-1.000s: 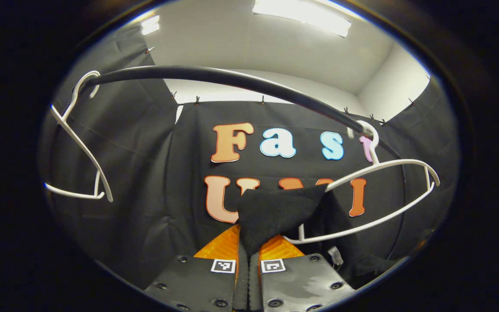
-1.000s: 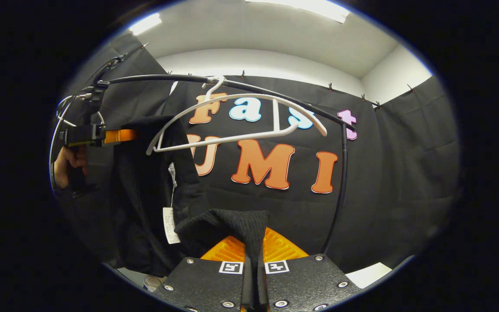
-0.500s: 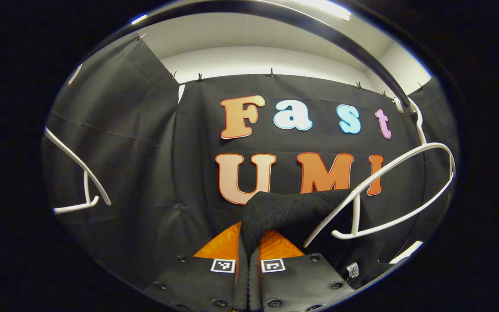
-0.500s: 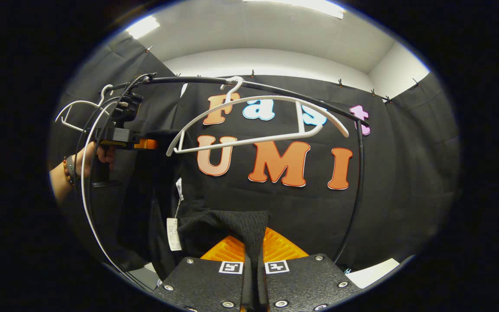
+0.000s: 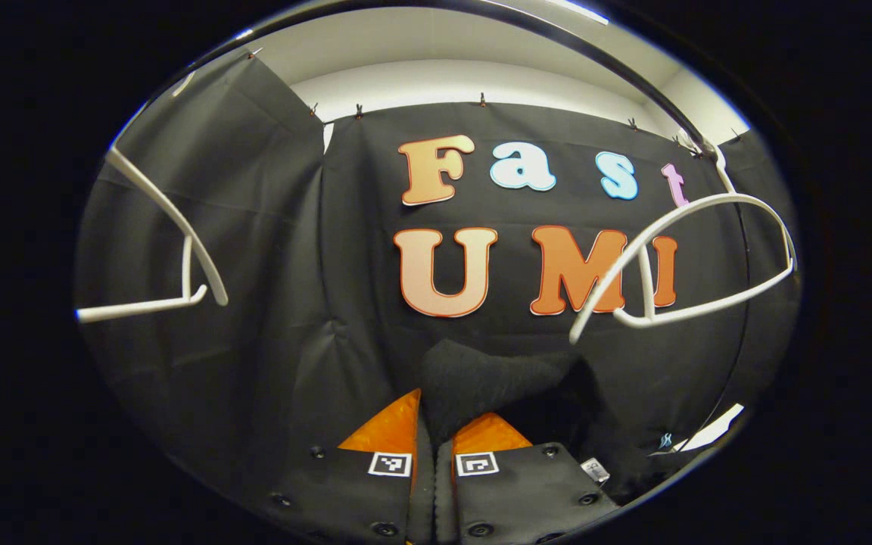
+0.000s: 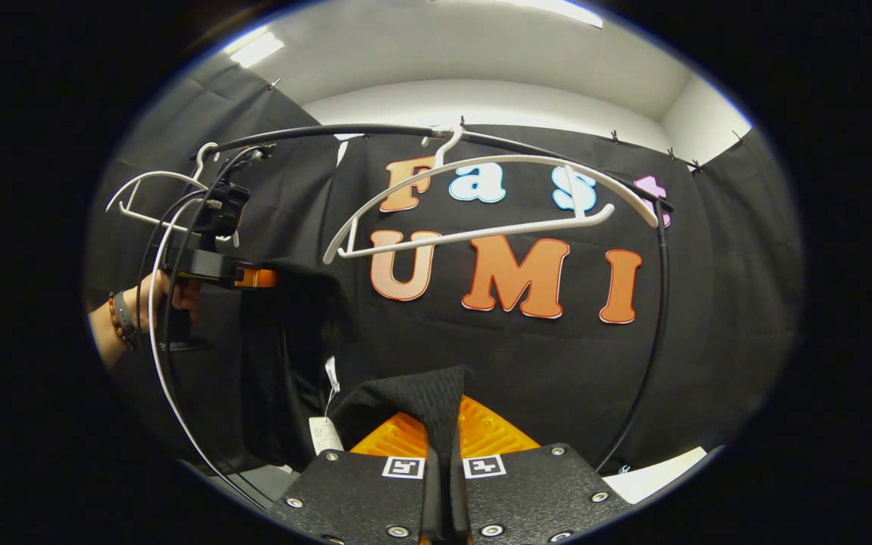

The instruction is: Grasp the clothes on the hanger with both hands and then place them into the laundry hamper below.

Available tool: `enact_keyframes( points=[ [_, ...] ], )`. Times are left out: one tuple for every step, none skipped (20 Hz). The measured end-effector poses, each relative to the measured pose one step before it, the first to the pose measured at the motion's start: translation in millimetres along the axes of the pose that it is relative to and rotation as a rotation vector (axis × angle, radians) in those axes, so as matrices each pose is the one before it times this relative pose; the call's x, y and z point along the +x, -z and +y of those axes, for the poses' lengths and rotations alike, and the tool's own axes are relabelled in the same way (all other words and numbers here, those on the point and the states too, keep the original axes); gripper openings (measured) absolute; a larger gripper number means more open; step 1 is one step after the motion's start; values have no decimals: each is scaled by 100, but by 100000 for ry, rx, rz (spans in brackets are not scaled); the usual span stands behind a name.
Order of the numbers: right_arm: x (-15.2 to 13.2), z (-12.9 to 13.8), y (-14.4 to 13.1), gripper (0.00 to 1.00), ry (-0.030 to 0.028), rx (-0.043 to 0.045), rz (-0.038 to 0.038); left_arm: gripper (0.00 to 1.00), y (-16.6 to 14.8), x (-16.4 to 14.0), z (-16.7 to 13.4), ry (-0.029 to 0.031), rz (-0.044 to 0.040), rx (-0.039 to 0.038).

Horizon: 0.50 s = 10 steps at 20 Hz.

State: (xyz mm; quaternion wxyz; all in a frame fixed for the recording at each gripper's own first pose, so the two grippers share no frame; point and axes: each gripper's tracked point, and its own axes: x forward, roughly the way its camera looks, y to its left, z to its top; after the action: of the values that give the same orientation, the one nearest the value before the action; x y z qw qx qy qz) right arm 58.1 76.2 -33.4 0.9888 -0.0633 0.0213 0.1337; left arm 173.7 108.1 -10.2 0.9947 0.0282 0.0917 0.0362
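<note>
The black knit garment (image 5: 481,378) hangs between my two grippers, clear of the white hanger (image 5: 708,257). In the left gripper view my left gripper (image 5: 434,435) is shut on one edge of the cloth. In the right gripper view my right gripper (image 6: 443,446) is shut on another edge of the black garment (image 6: 413,397). Farther left there, the left gripper (image 6: 254,278) and the hand (image 6: 141,310) that holds it show, with dark cloth and a white tag (image 6: 322,435) drooping below. The bare white hanger (image 6: 481,197) hangs from the black rail (image 6: 330,132).
A second white hanger (image 5: 163,250) hangs at the left in the left gripper view and shows as a white hanger (image 6: 156,197) on the rail's left end in the right gripper view. The rail's black upright (image 6: 652,333) runs down at the right. Pale floor (image 6: 655,473) shows low right.
Both grippers have come down with the garment. The cloth has slipped off the hanger, which now hangs bare and higher in both views. The rail has risen out toward the top edge.
</note>
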Motion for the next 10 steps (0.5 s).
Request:
enact_keyframes(
  points=[
    [97, 389, 198, 5, -1315, -212, 514, 7, 841, -545, -36, 646, 2027, -173],
    [131, 488, 291, 5, -1293, -246, 705, 7, 783, -277, 207, 327, 2210, 69],
    [235, 541, 130, 5, -1261, -518, 487, 7, 810, -392, 141, -57, 1472, 67],
    [211, 560, 22, 4, -1428, -881, 157, 7, 937, -424, 34, 190, 1252, -180],
    [218, 220, 192, 4, -1586, -1186, 211, 8, 902, -307, -22, 0, 1207, -306],
    [269, 270, 569, 5, -1519, -1467, 570, 7, 1002, -254, 0, 90, 1455, -338],
    [516, 365, 530, 4, -1324, -1497, 778, 7, 731, -111, -129, 446, 1161, -300],
    [657, 631, 474, 5, -1028, -690, 1055, 7, 826, -100, -22, 337, 1455, -239],
    [900, 810, 579, 4, -1617, 606, 1353, 7, 713, -76, 59, -184, 1868, 41],
    [930, 653, 285, 5, -1361, 1081, 889, 7, 844, -55, 223, -475, 1225, 266]
  ],
)
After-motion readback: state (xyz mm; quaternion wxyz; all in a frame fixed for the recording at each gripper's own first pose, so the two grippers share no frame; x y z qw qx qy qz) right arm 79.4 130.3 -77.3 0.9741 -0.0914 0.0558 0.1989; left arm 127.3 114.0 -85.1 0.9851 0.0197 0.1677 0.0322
